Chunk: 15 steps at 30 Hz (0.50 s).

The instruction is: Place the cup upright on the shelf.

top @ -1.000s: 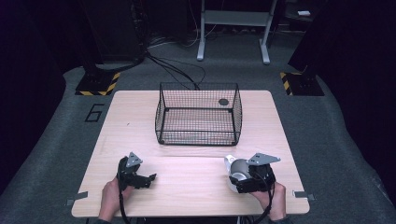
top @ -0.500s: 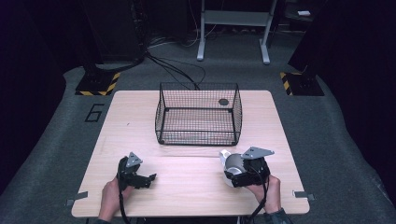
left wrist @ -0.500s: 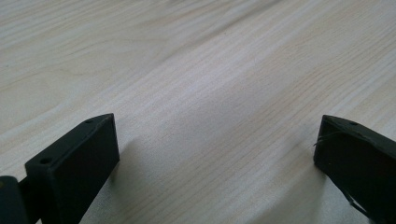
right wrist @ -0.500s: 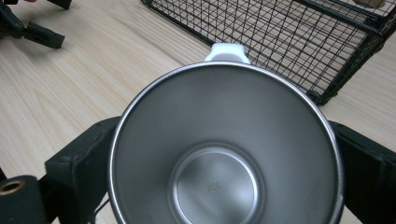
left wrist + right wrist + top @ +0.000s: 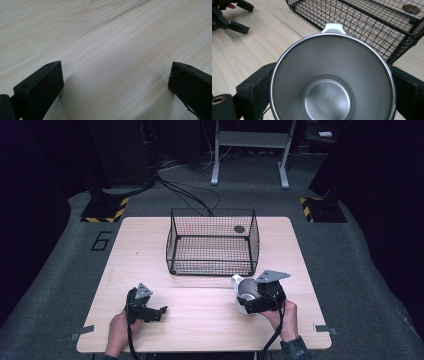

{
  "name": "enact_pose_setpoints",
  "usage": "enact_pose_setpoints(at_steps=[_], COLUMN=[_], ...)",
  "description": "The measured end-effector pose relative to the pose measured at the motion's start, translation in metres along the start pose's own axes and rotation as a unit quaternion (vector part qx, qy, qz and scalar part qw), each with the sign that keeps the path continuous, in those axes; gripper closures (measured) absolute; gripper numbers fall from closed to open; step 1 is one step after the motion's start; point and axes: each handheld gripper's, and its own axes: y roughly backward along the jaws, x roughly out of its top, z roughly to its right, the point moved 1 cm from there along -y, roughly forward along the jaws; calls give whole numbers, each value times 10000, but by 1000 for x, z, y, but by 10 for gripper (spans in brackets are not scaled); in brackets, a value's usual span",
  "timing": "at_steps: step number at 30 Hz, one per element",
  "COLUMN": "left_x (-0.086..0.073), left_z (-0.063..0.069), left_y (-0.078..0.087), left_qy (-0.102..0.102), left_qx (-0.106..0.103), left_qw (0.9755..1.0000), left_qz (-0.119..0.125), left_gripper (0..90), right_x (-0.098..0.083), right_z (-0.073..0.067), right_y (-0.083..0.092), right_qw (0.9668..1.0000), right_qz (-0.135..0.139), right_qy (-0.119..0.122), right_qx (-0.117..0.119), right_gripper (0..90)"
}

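1. Right gripper view: steel cup [image 5: 332, 80] clamped between the two black jaws of the right gripper [image 5: 332, 100], mouth toward the camera, white handle tab [image 5: 332, 28] at the far rim.
2. High view: same cup [image 5: 245, 290] held just above the table [image 5: 200, 320], near the front wall of the wire basket [image 5: 212, 245].
3. Likely light, rigid, smooth-walled; judged slippery under the pads, so squeezing across the body as now seems safest, not by the small tab.
4. Cup interior bare, nothing inside.
5. Basket open-topped and apparently empty; dark round disc [image 5: 239, 229] at its far right corner, inside or beneath cannot be told.
6. Left gripper [image 5: 150, 310] resting on the table, well apart from the cup; jaws spread wide in the left gripper view, nothing between them but wood.
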Motion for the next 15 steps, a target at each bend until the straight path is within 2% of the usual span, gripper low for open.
enact_pose_setpoints(at_steps=[15], left_x=[0], left_z=[0], left_y=[0], left_qy=[22], left_qx=[0], left_qw=[10000], left_qz=[4], left_gripper=[0], right_x=[19], right_z=[6], right_y=[-1], right_qw=[9999], right_qz=[62], right_qy=[78], right_qx=[51], right_gripper=[56])
